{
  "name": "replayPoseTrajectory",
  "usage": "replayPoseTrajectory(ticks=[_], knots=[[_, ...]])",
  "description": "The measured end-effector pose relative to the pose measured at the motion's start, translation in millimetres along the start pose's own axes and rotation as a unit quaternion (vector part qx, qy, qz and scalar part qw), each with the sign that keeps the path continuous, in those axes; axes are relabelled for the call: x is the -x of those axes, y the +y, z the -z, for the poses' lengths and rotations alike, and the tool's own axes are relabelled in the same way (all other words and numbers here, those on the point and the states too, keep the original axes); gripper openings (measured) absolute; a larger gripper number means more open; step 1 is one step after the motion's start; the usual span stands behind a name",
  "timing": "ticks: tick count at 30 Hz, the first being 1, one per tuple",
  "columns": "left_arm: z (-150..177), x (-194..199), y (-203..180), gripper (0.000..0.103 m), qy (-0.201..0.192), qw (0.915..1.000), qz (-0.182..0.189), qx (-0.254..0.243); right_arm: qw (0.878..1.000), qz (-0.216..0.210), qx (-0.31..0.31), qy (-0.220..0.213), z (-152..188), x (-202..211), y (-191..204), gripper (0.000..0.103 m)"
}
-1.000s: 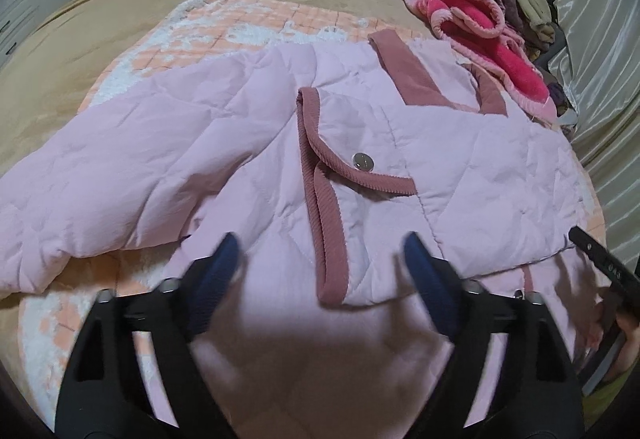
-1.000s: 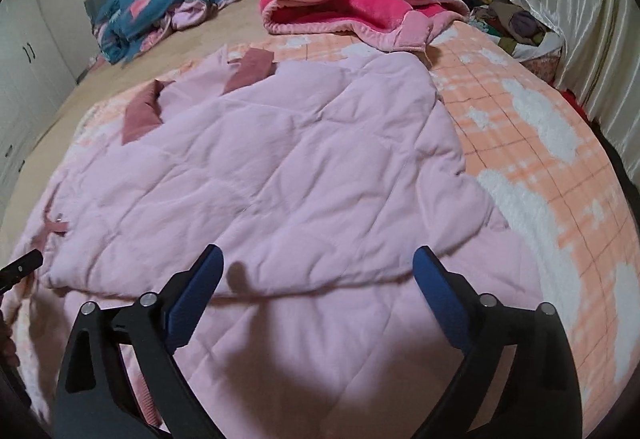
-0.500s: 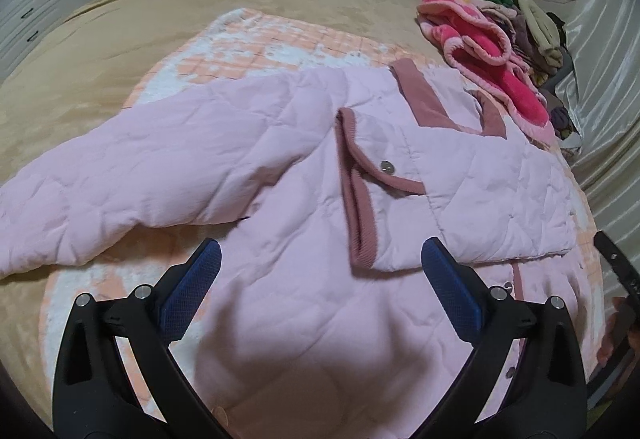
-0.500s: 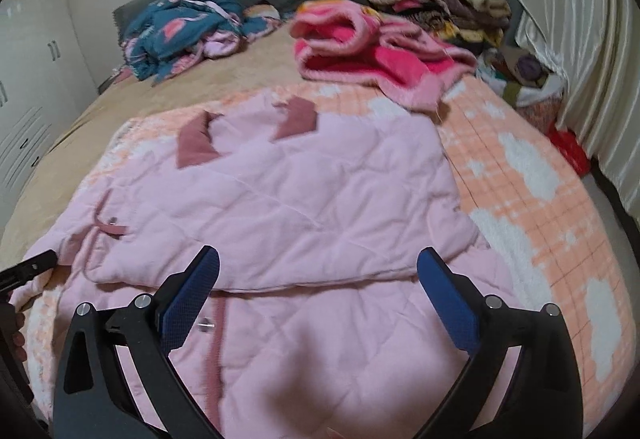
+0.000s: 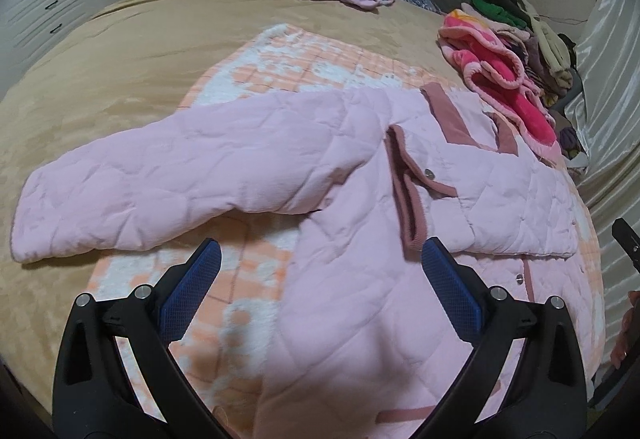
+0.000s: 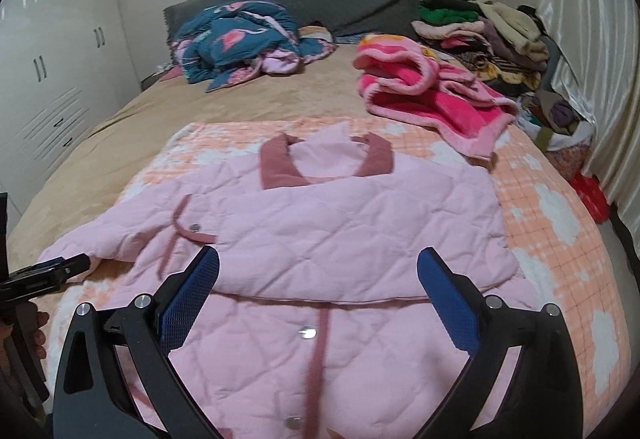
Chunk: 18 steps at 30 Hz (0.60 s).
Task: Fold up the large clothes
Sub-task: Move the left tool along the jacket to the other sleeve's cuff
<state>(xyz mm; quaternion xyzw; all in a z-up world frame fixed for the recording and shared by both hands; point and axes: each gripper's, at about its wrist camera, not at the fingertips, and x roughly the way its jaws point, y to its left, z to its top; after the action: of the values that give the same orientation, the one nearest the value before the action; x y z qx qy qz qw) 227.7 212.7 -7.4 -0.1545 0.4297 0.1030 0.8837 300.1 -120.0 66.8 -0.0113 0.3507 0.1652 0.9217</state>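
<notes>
A pink quilted jacket [image 5: 360, 199] with a dusty-rose collar [image 6: 280, 163] and snap buttons lies face-up on an orange-and-white checked blanket [image 6: 560, 223] spread over a tan bedcover [image 5: 120, 59]. One side of the jacket is folded across the chest, while the opposite sleeve [image 5: 160, 183] stretches out flat, reaching past the blanket onto the bedcover. The left gripper [image 5: 320, 271] hovers above the jacket's lower half, its blue-padded fingers [image 5: 192, 291] spread wide and holding nothing. The right gripper [image 6: 318, 279] hangs over the button placket, likewise spread wide and empty (the left tool's tip pokes in at the frame edge of its view). Farther up the bed sit a crumpled teal flamingo-print garment [image 6: 236, 39], a hot-pink fleece robe [image 6: 424, 95] and a stack of folded clothes [image 6: 480, 27] by the curtain [image 6: 592, 59].
</notes>
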Motion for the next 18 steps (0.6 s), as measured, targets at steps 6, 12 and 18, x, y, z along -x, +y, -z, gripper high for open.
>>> replayPoseTrajectory(ticks=[6, 12, 18], knots=[[6, 12, 17, 0.094, -0.007, 0.9999, -0.004, 0.012, 1.0, -0.016, 0.022, -0.003, -1, 5, 34, 0.099], [11, 22, 44, 0.094, -0.012, 0.9992, -0.013, 0.035, 0.998, -0.036, 0.048, -0.005, -1, 6, 71, 0.099], [17, 28, 75, 0.094, -0.014, 0.9976, -0.025, 0.063, 0.996, -0.054, 0.074, -0.003, -1, 3, 105, 0.099]])
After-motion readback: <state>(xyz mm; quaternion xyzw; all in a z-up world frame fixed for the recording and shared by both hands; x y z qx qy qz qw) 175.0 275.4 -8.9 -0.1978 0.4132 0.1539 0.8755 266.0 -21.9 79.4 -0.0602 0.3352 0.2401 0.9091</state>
